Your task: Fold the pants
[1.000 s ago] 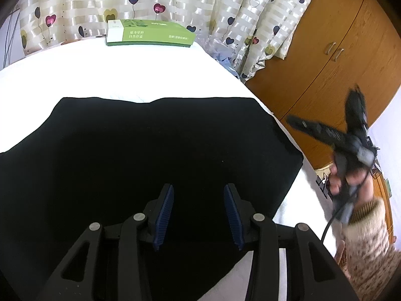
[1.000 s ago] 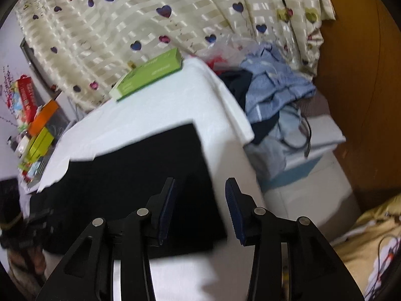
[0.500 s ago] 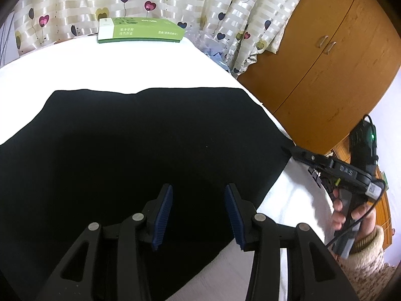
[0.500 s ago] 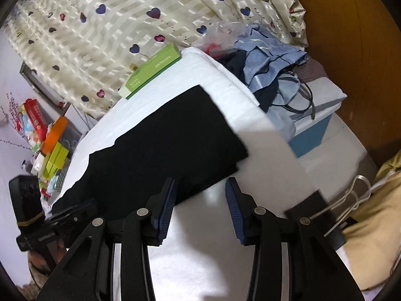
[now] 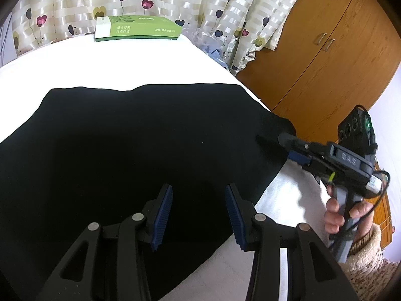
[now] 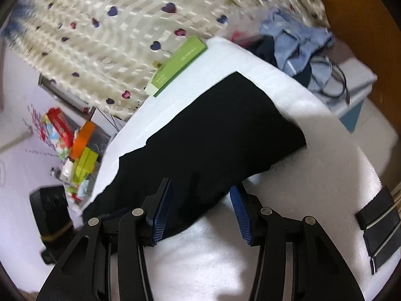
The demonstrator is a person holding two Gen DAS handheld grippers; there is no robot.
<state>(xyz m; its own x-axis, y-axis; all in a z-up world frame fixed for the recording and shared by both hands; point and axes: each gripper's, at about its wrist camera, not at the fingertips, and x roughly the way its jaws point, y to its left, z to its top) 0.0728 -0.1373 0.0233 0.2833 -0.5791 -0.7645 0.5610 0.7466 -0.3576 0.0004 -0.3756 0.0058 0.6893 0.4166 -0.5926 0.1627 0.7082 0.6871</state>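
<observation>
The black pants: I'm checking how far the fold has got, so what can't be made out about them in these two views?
- Left wrist view: the black pants run off the left and bottom edges; the left claw covers their near part.
- Both views: the cloth is uniformly dark, so layers and creases are unreadable.
- Right wrist view: motion blur; the right claw is opening, and contact with the hem is unclear.

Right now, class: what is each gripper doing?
Left gripper: open above the black pants, holding nothing.
Right gripper: jaws opening at the pants' edge, gripping nothing.
</observation>
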